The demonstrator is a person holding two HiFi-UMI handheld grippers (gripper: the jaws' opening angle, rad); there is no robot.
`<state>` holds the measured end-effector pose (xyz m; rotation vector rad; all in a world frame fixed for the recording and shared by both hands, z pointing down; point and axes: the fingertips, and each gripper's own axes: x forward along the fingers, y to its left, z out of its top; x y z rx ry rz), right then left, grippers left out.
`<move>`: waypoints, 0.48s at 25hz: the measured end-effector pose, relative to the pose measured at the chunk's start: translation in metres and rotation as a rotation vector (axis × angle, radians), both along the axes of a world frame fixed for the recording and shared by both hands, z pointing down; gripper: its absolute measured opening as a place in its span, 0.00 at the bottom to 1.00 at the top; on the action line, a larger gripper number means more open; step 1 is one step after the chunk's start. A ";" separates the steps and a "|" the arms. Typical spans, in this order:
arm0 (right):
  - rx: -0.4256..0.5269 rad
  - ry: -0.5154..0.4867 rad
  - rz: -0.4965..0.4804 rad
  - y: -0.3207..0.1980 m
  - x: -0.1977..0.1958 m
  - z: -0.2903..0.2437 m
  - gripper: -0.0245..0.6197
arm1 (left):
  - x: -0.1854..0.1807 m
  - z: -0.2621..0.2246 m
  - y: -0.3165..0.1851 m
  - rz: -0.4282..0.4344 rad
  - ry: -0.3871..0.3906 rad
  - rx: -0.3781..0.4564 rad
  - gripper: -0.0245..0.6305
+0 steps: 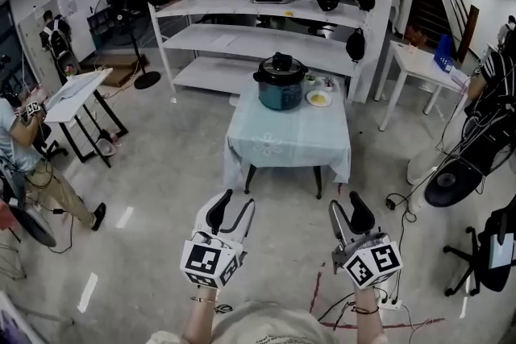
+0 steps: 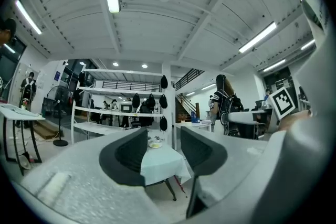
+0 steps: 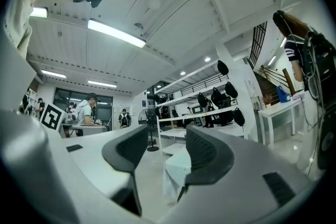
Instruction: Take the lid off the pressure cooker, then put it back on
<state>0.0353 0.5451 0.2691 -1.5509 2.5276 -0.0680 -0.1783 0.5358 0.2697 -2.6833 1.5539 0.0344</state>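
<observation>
Left gripper (image 1: pixel 233 209) and right gripper (image 1: pixel 350 209) are held low in front of the person, side by side and apart, both pointing roughly level toward the table (image 1: pixel 290 151). On each gripper the jaws stand partly open, with a clear gap between the dark pads. Neither pair holds or touches anything. In the left gripper view, the gap frames only the distant table top, its pale cloth (image 2: pixel 160 164) and a small plate (image 2: pixel 155 144). In the right gripper view, the gap frames one corner of the same cloth and the bare floor (image 3: pixel 149 186). The pressure cooker (image 1: pixel 280 86) stands upright on the far half of the table, well apart from both grippers and roughly in line with the space between them. Its black lid (image 1: pixel 280 65) is seated on the dark blue-green body, knob uppermost. The plate lies just beside the cooker on its right and carries something yellow; what it is cannot be told at this distance. A white shelving unit (image 1: pixel 242 38) stands directly behind the table. A smaller white side table (image 1: pixel 421 62) stands to the right, apart from the cloth-covered one. Cables (image 1: pixel 367 310) lie on the floor near the right gripper.
</observation>
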 end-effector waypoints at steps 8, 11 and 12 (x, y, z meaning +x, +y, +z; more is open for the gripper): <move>-0.024 -0.030 -0.007 0.001 0.002 0.008 0.51 | -0.004 -0.002 0.008 -0.061 0.018 0.020 0.51; -0.028 -0.034 -0.028 0.000 0.000 0.009 0.53 | -0.005 -0.003 0.008 -0.069 0.018 0.021 0.51; -0.030 -0.033 -0.031 -0.001 0.000 0.009 0.54 | -0.005 -0.003 0.006 -0.069 0.019 0.022 0.51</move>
